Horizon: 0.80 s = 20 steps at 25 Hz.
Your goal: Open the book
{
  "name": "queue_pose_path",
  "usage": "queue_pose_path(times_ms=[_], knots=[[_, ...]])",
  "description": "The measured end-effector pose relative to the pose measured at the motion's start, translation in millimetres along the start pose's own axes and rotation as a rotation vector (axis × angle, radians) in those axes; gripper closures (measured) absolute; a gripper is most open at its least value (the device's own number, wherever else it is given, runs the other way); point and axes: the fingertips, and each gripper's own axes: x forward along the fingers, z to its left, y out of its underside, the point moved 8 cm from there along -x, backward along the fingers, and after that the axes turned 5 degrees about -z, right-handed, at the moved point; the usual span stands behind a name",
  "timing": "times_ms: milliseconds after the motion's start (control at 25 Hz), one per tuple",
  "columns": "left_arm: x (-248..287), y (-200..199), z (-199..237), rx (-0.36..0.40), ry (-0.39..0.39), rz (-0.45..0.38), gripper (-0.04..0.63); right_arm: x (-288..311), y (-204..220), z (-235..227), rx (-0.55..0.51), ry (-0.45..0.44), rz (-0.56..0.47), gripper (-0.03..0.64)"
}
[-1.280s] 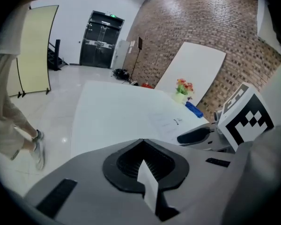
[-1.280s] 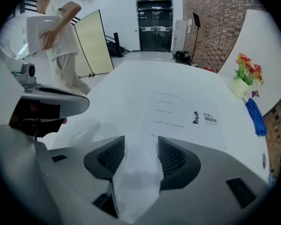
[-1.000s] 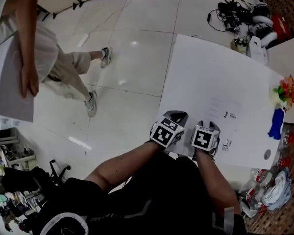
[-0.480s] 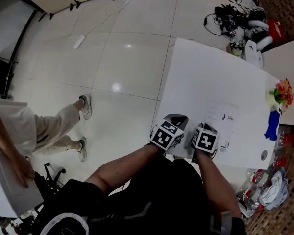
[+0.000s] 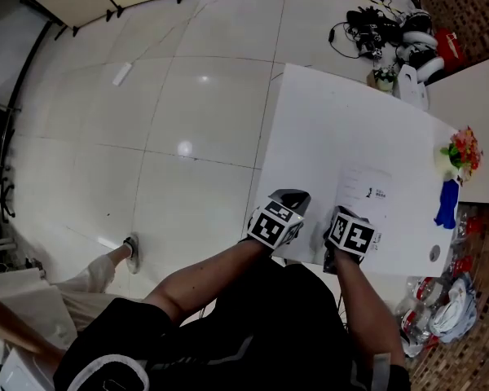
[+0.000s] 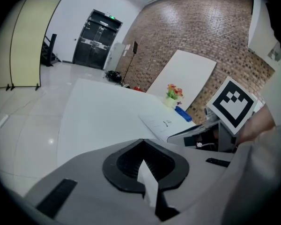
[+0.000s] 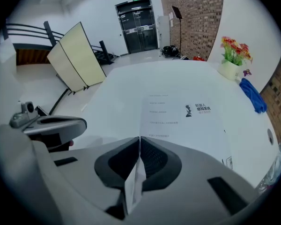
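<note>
A thin white book (image 5: 367, 202) with a little print lies shut near the front of the white table (image 5: 334, 112). My right gripper (image 5: 342, 215) is at the book's near edge, pointing steeply down. In the right gripper view the book (image 7: 182, 116) runs under the right gripper (image 7: 139, 138), whose jaws are closing on a thin white edge, seemingly the cover. My left gripper (image 5: 292, 195) rests left of the book at the table's near left edge. In its own view the left gripper (image 6: 141, 142) has jaws together, a white strip in the slit that I cannot identify.
A flower pot (image 5: 459, 147), a blue cloth (image 5: 446, 204) and a small round object (image 5: 434, 253) sit along the table's right side. Cables and gear (image 5: 391, 27) lie on the floor beyond the table. A person's leg (image 5: 114, 263) shows at lower left.
The right gripper's marker cube has rolled and shifted slightly right at the book's near edge. The left gripper has stayed put. The person in light clothes has moved from upper left to lower left.
</note>
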Motion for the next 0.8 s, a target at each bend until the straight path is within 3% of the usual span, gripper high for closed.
queue_pose_path(times_ms=[440,800], knots=[[8.0,-15.1,-9.2,0.026,0.037,-0.019,0.597,-54.3,-19.8,-34.4,0.116,-0.119,-0.101,0.611],[32.0,-49.7,-54.0,0.081,0.059,-0.059,0.597,-103.0,-31.7,-120.3,0.221,-0.182,-0.178,0.611]])
